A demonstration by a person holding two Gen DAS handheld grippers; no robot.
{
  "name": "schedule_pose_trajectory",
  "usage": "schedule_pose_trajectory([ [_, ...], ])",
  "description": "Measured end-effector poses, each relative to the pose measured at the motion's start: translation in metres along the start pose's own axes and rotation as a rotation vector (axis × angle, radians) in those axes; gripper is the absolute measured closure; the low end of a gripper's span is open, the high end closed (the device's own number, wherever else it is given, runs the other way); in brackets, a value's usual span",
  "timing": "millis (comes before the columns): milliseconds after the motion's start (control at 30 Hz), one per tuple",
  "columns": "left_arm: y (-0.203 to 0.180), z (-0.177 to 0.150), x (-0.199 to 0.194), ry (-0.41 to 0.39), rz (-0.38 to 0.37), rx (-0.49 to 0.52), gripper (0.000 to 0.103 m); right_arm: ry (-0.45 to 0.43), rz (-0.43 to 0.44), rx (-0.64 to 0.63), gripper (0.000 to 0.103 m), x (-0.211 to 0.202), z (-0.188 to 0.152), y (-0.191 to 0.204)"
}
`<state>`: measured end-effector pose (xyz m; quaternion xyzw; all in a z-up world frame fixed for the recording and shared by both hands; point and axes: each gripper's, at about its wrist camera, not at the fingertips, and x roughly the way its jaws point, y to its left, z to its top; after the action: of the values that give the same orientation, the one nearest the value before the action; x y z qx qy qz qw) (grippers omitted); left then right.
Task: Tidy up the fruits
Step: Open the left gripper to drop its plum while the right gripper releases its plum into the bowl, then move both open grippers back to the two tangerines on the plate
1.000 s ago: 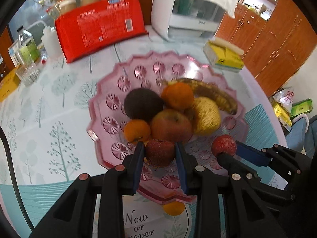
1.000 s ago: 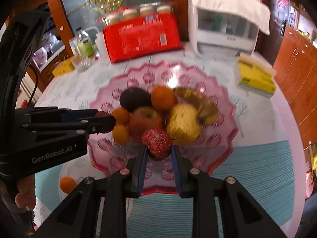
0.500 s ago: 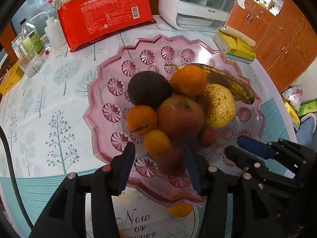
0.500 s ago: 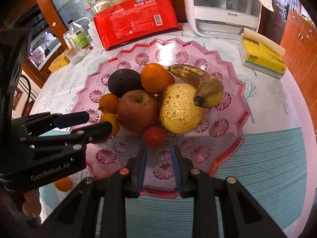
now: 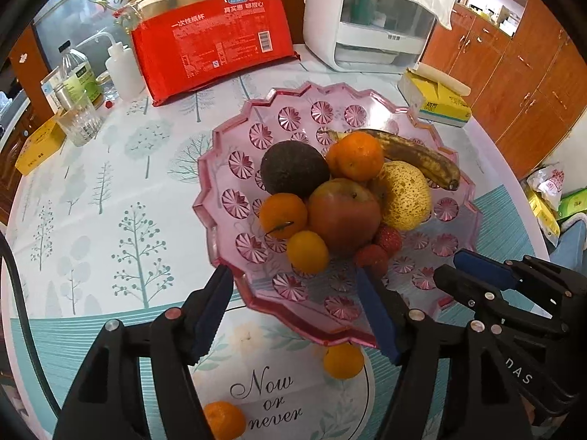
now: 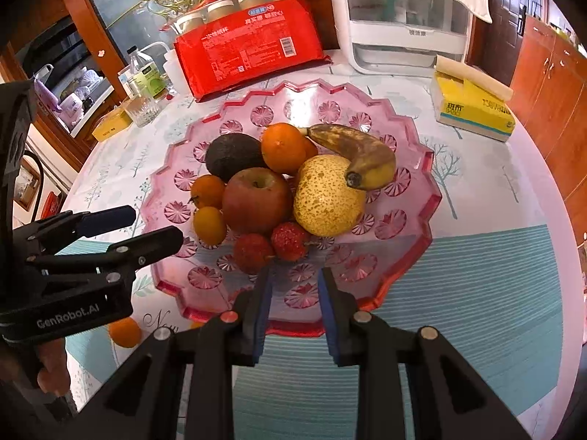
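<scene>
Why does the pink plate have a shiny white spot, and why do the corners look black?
In the right wrist view, light glares off the far part of the pink plate; the left wrist view shows little glare there. Both views have black corners and bent edges from the round fisheye lens. The fruit looks sharp in both.

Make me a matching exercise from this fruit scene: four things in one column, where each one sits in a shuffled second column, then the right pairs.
Things
1. banana
2. two lychees
3. loose orange
4. tissue box

Places
A. on the tablecloth, just outside the plate's near rim
B. resting on the pear
C. on the table, beyond the plate's far right rim
D. on the plate, in front of the apple

Pairs: 1-B, 2-D, 3-A, 4-C
</scene>
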<state>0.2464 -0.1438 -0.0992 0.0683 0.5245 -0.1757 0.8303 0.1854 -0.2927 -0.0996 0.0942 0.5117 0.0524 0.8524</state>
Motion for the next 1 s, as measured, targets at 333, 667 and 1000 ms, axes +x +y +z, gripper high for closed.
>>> schedule_pose_trajectory([
  [333,0.004,-0.008,-0.025,-0.032,0.008,0.002,0.029,-0.048,-0.009,-0.019,0.077,-0.025,-0.001,0.014],
  [667,0.012,-0.017,-0.054,-0.072,0.003,0.009,0.027,-0.098,-0.029,-0.016,0.077,-0.052,-0.007,0.026],
  [1000,0.028,-0.032,-0.085,-0.104,0.004,0.02,0.024,-0.146,-0.046,0.013,0.077,-0.076,-0.018,0.045],
])
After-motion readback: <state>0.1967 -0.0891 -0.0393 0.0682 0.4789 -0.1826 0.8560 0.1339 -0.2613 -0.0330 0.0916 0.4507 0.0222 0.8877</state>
